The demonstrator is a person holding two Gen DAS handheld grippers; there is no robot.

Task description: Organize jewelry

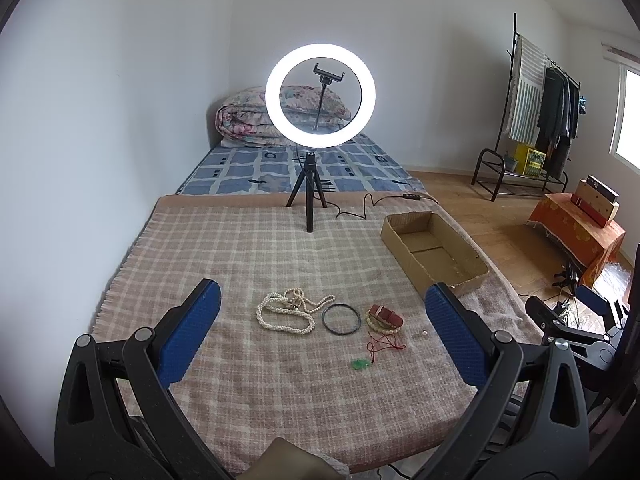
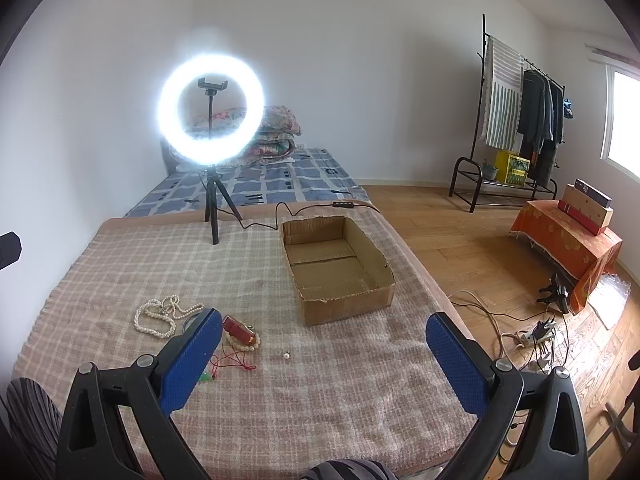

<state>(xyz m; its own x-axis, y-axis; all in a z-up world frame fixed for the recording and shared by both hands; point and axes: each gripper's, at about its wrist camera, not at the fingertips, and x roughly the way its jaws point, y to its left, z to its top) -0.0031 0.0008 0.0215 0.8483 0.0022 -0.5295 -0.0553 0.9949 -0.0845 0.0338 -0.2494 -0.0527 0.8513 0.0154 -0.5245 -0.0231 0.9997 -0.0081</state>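
Two grippers up over the bed, both spread wide, nothing between the blue pads. Left gripper (image 1: pixel 322 334) hanging above the jewelry, right gripper (image 2: pixel 324 354) above bare blanket (image 2: pixel 340 392) toward the bed's right edge.

Jewelry clustered mid-blanket, nearer the near edge than the far one. White bead necklace (image 1: pixel 285 312) leftmost, looped and tangled on itself. Just beside it to the right, a thin dark bangle (image 1: pixel 341 319) lying flat. Next along, a red case (image 1: pixel 386 316) sitting on a pale bead bracelet (image 1: pixel 378 326). Toward the near edge from those, a red cord (image 1: pixel 384 346) trailing to a small green pendant (image 1: pixel 361 365). Off to the right, apart from the rest, one tiny pearl (image 1: pixel 423 332).

Open cardboard box (image 2: pixel 348 304) at the right edge of the bed, well apart from the jewelry, only its bare bottom showing. Lit ring light (image 1: pixel 320 95) on a black tripod (image 1: pixel 307 188) at the blanket's far edge, cable (image 2: pixel 276 216) snaking past the box. Clothes rack (image 2: pixel 516 120) across the wooden floor.
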